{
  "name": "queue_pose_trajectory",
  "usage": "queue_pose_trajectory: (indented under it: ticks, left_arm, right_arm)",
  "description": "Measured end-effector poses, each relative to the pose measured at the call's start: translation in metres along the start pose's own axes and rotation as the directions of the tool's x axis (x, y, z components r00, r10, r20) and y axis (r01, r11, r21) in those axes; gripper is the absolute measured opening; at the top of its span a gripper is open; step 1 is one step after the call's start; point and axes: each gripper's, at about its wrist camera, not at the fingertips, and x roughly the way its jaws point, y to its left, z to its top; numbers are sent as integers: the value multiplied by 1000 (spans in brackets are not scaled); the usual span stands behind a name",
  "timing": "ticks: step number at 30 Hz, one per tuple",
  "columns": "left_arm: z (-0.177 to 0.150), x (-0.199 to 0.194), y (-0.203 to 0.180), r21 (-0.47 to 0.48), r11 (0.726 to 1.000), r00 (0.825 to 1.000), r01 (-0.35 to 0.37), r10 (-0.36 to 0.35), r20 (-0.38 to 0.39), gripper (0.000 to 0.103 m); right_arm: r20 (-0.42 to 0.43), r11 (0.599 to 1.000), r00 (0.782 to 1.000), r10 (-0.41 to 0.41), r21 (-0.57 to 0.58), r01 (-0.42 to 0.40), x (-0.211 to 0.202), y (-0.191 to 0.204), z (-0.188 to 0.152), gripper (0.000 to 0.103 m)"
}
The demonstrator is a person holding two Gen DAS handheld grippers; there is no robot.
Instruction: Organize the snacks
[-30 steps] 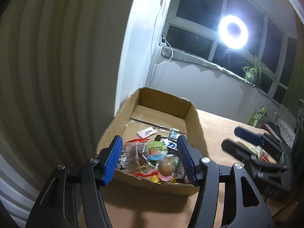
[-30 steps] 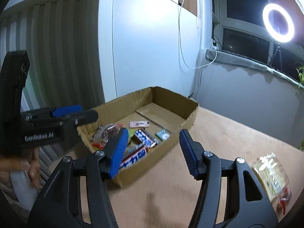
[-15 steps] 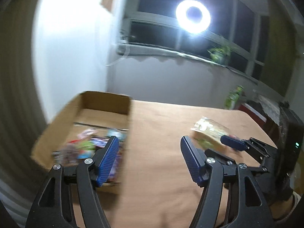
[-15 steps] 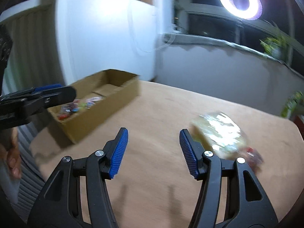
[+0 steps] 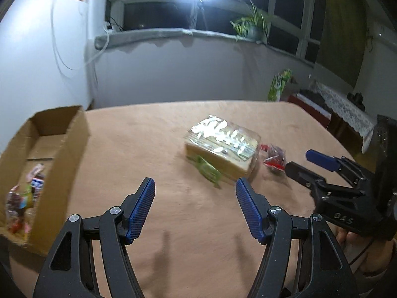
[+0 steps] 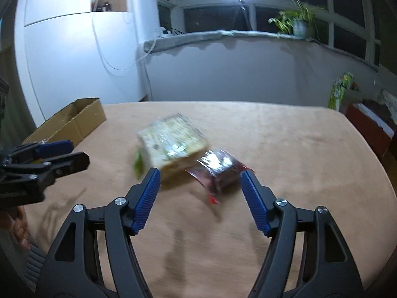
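A clear-wrapped pack of pale slices (image 5: 220,146) lies mid-table, with a green wrapper (image 5: 207,170) at its near corner and a red packet (image 5: 274,157) to its right. My left gripper (image 5: 196,193) hovers open just short of the pack, nothing between its pads. My right gripper (image 6: 201,181) has its jaws opening. The red packet (image 6: 218,166) lies on the table just ahead of its gap, untouched, and the pale pack (image 6: 171,141) is left of that. A cardboard box (image 5: 62,154) on the left holds several snacks.
The brown table (image 6: 297,149) ends at the right, near a low red cabinet (image 6: 369,126). In the left wrist view the right gripper (image 5: 297,161) reaches in beside the red packet. A ring light and potted plant stand at the window behind.
Both grippers have swung away from the box to the right and now face the packs at mid-table. The right jaws stand wider than before.
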Motion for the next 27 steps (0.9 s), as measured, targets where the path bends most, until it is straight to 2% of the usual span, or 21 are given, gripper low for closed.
queue_pose_trajectory:
  ticks: [6, 13, 14, 15, 16, 18, 22, 27]
  left_arm:
    - [5, 38, -8, -12, 1000, 998, -9, 8, -55, 67]
    - [3, 69, -3, -53, 998, 994, -16, 10, -111, 67]
    - [2, 71, -1, -62, 998, 993, -12, 5, -119, 65]
    - [1, 71, 1, -74, 997, 992, 0, -9, -123, 52]
    - [0, 72, 3, -80, 997, 991, 9, -20, -130, 43]
    - [-1, 73, 5, -82, 997, 991, 7, -18, -134, 34]
    - [1, 74, 6, -81, 997, 990, 15, -26, -138, 22]
    - [0, 73, 7, -83, 996, 990, 25, -36, -133, 15]
  right_arm:
    - [-35, 999, 999, 7, 33, -6, 15, -18, 2, 70]
    - [-138, 1000, 990, 4, 6, -3, 51, -18, 12, 70]
    - [-149, 1000, 989, 6, 14, -4, 55, -20, 11, 70]
    - [-146, 1000, 989, 13, 23, -9, 55, -22, 11, 65]
    - [-144, 999, 989, 21, 27, -17, 55, -23, 10, 51]
    - [-152, 1000, 988, 18, 26, -14, 55, -25, 8, 31]
    - [-147, 999, 989, 25, 26, -21, 53, -26, 6, 28]
    - [-128, 999, 991, 36, 35, -32, 47, -28, 3, 24]
